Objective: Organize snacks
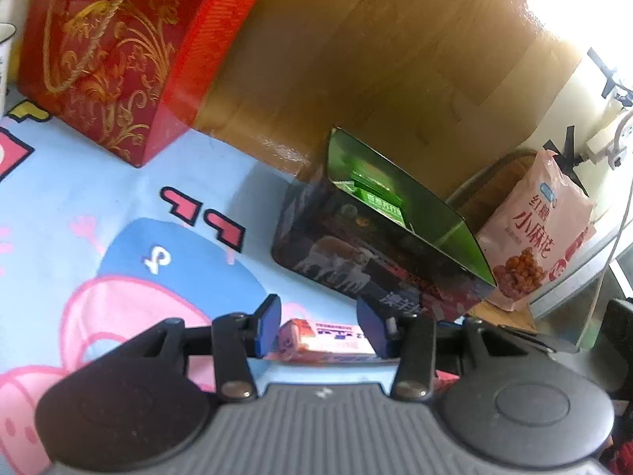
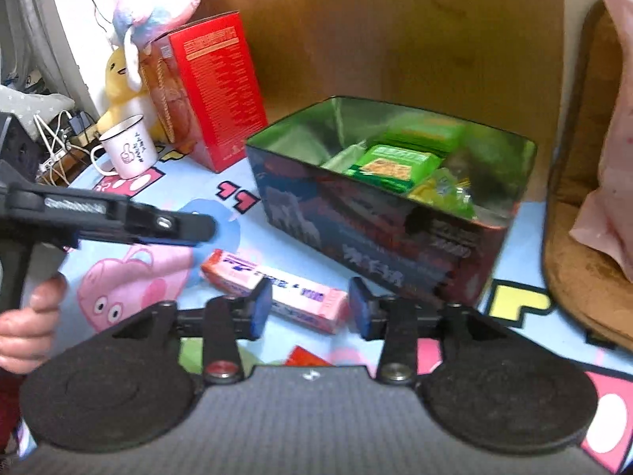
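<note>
A pink snack bar (image 2: 273, 291) lies flat on the cartoon mat, in front of an open dark tin (image 2: 379, 233) that holds several green snack packets (image 2: 391, 162). My right gripper (image 2: 310, 308) is open, just above the bar's near end, not touching it. My left gripper (image 1: 318, 326) is open, with the same bar (image 1: 328, 340) low between its blue pads. In the right wrist view the left gripper's fingers (image 2: 174, 227) hover left of the bar. The tin (image 1: 379, 245) also shows in the left wrist view.
A red gift box (image 2: 213, 87) stands left of the tin, with a white mug (image 2: 128, 148) and plush toys beside it. A pink snack bag (image 1: 538, 229) leans right of the tin. A wooden board (image 2: 376, 27) stands behind. Cables lie at the far left.
</note>
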`<state>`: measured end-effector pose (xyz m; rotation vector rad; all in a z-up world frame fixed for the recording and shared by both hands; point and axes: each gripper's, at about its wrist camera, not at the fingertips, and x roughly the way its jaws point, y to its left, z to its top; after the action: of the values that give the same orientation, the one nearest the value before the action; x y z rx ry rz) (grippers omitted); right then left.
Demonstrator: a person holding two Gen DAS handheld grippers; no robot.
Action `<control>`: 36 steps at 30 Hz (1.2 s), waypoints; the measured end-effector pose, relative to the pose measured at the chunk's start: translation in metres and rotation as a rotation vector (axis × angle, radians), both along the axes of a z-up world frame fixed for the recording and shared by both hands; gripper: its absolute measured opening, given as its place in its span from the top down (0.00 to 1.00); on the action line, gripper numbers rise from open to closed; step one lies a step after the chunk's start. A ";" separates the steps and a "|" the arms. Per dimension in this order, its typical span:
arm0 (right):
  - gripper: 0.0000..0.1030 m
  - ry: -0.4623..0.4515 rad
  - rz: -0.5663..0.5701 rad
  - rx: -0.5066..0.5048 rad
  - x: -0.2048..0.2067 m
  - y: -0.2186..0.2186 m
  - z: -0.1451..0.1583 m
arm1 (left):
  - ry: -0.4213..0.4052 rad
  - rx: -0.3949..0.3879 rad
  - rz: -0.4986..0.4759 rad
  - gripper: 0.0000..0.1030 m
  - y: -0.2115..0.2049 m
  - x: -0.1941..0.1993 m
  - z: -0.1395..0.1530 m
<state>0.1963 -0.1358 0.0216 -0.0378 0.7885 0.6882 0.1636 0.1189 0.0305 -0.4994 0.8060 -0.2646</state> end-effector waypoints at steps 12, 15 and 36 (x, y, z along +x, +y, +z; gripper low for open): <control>0.73 -0.022 0.023 -0.080 -0.011 0.016 -0.016 | 0.064 0.056 -0.045 0.61 -0.021 0.001 -0.017; 0.76 -0.048 0.013 -0.055 -0.013 0.011 -0.008 | 0.032 0.043 -0.045 0.61 -0.019 -0.003 -0.005; 0.65 -0.173 -0.205 0.112 0.027 -0.035 0.033 | -0.134 0.143 -0.057 0.55 -0.066 0.072 0.042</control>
<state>0.2233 -0.1709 0.0545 0.0829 0.5775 0.5256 0.2358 0.0533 0.0728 -0.3218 0.7039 -0.2875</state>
